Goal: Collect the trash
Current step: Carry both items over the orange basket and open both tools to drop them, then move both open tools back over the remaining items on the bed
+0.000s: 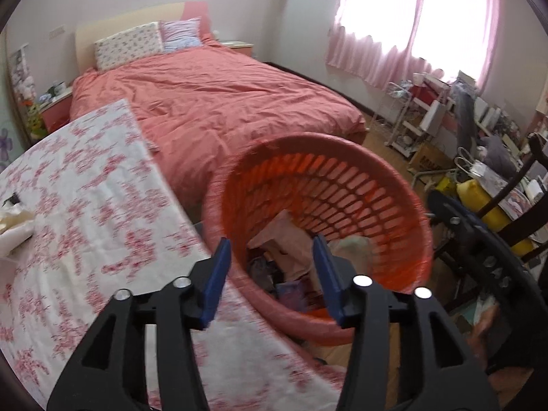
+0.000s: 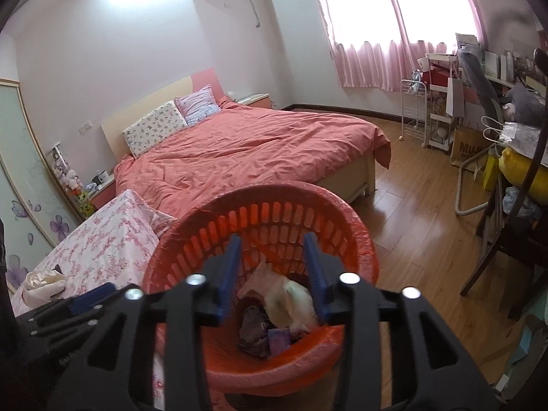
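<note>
An orange slotted trash basket [image 1: 359, 185] lined with a red bag stands on the floor beside the table; it also shows in the right wrist view [image 2: 270, 219]. Crumpled paper and wrappers [image 2: 287, 301] lie inside it, also seen in the left wrist view [image 1: 287, 239]. My left gripper [image 1: 272, 250] is open and empty, over the basket's near rim at the table edge. My right gripper [image 2: 272, 250] is open and empty, right above the basket's mouth. More crumpled trash [image 1: 15, 222] lies on the table at the left, also in the right wrist view [image 2: 42, 282].
A table with a pink floral cloth [image 1: 85, 205] is left of the basket. A bed with a red cover [image 2: 246, 150] lies behind. A dark wooden chair [image 2: 507, 246], bags and cluttered shelves [image 2: 441, 109] stand on the right. Wood floor [image 2: 421, 226] lies between.
</note>
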### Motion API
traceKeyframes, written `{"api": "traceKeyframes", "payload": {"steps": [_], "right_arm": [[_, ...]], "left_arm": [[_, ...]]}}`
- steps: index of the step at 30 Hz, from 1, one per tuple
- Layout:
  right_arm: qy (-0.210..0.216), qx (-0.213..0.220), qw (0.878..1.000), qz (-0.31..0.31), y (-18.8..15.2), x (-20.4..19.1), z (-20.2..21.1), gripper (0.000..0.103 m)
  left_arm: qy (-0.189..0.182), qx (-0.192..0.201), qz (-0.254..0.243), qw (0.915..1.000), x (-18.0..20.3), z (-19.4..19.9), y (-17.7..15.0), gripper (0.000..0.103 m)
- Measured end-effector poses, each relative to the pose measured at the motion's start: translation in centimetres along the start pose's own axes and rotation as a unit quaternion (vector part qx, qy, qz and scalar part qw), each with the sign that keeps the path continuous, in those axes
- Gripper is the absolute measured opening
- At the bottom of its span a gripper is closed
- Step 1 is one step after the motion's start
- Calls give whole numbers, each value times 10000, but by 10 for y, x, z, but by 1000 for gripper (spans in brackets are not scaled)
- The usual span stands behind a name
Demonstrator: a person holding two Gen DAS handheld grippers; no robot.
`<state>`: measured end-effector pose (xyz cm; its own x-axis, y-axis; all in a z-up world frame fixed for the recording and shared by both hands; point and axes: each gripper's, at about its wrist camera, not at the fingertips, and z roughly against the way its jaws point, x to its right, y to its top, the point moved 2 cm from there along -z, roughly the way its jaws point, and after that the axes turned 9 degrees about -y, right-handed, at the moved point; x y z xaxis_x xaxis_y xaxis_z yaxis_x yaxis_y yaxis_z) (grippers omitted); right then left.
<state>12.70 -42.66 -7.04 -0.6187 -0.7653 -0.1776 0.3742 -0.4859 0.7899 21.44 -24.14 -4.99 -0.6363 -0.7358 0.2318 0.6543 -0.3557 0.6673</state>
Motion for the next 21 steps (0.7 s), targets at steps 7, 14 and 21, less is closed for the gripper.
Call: {"api": "traceKeyframes", "payload": {"steps": [7, 14, 21], "right_arm": [[40, 139, 9989, 451, -4, -27, 20, 61], [419, 90, 9944, 968, -17, -86, 39, 63], [912, -45, 9845, 1499, -39, -156, 58, 63]], "left_arm": [[820, 143, 60, 9965, -39, 34, -12, 81], [1582, 193, 282, 9868, -97, 78, -36, 88], [2054, 250, 935, 9739, -169, 127, -65, 93]]}}
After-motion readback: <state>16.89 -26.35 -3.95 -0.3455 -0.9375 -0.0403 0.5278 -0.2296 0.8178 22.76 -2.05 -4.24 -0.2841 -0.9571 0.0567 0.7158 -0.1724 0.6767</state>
